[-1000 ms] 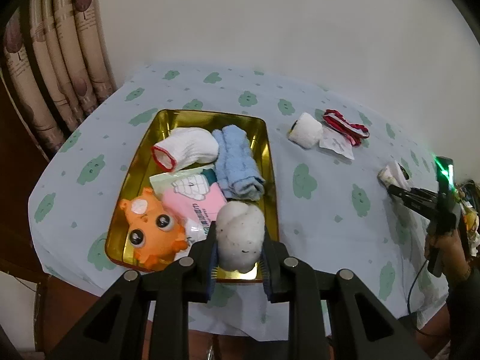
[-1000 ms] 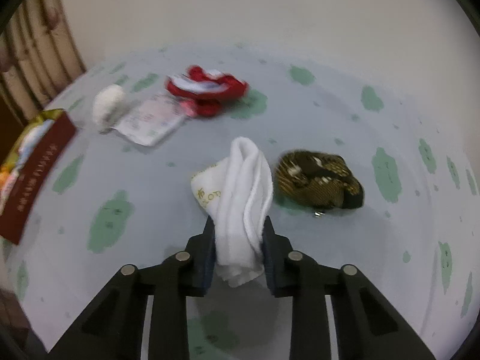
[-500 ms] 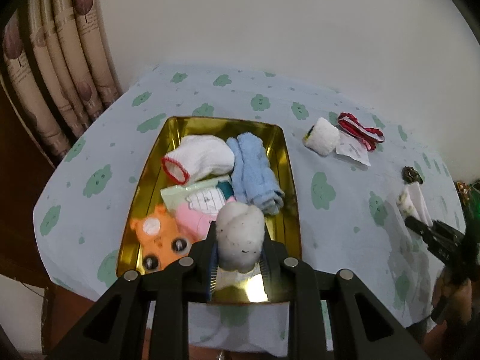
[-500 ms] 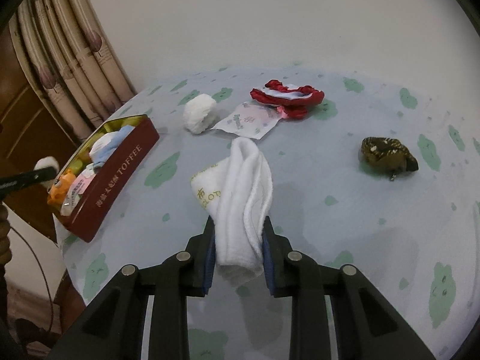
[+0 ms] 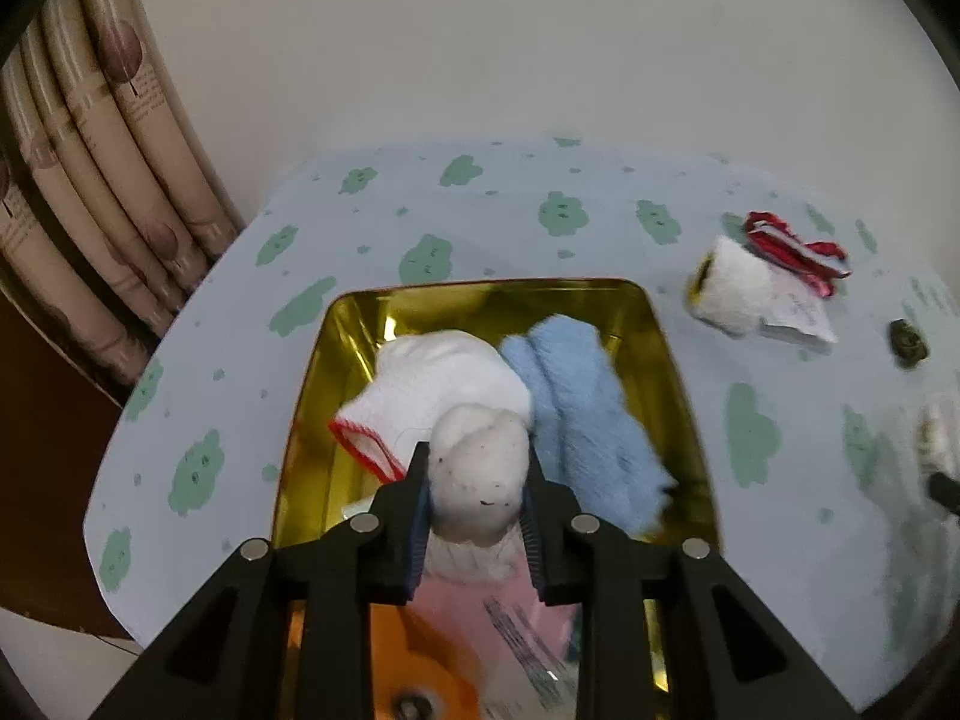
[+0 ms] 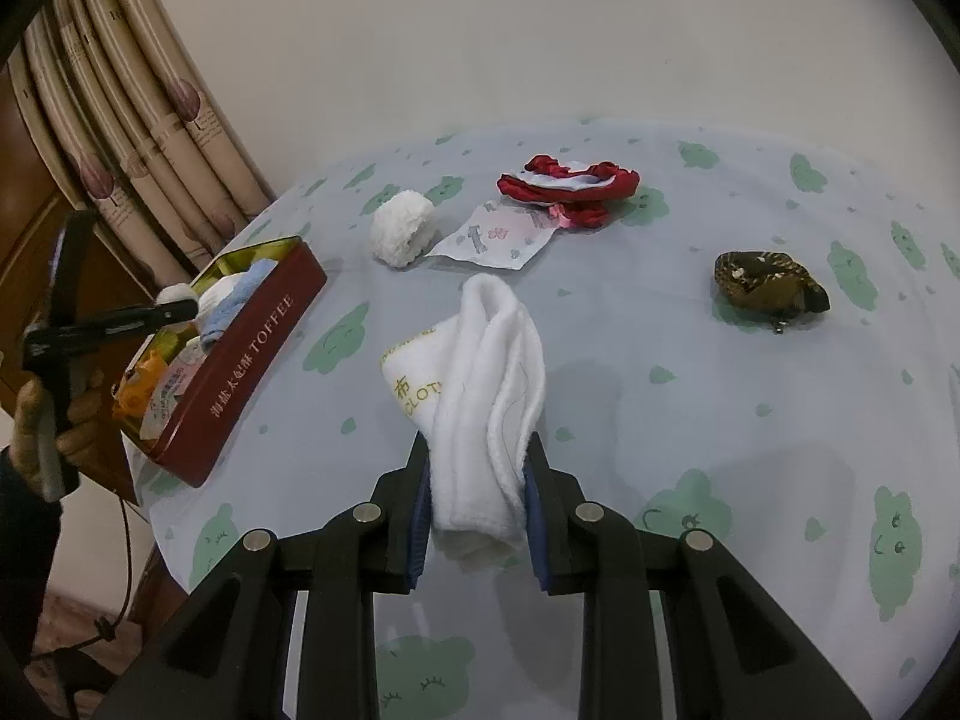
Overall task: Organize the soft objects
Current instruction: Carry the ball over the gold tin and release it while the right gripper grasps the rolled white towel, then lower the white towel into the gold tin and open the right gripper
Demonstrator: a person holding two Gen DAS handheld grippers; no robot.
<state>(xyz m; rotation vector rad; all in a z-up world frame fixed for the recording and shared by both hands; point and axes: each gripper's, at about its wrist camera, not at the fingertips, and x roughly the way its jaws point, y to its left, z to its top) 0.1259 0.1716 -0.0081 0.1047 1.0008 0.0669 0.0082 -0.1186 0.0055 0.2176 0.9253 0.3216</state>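
Compared with a second ago, the left gripper (image 5: 477,501) is sitting much closer over the gold tin (image 5: 678,360), so the tin is filling the middle of its view and the orange toy (image 5: 420,684) is lying under the gripper body rather than ahead of it. Its jaws have just been opening a little, yet the greyish-white plush ball (image 5: 480,474) is resting between the pads and both are touching it, so the grip is holding. Seen from the right wrist, that ball is hanging above the tin's left end.

Inside the tin, the white sock with red trim (image 5: 432,396) is lying just beyond the ball, and the blue fluffy cloth (image 5: 585,408) is lying along the tin's right wall. A pink packet (image 5: 510,618) is showing below the ball, beside the orange toy.

Meanwhile the right gripper (image 6: 477,492) is clamping a folded white towel (image 6: 480,384), jaws nearly closed on it, lifted clear of the tablecloth (image 6: 720,450) to the right of the tin. Beyond the tin's far right corner, a white fluffy ball (image 6: 401,227) is resting on the cloth, touching a printed paper packet (image 6: 495,237), with a red and white scrunchie (image 6: 567,186) just behind. A brown patterned pouch (image 6: 768,285) is lying well apart, farthest right of the tin. A hand (image 6: 42,420) is gripping the left tool's handle.
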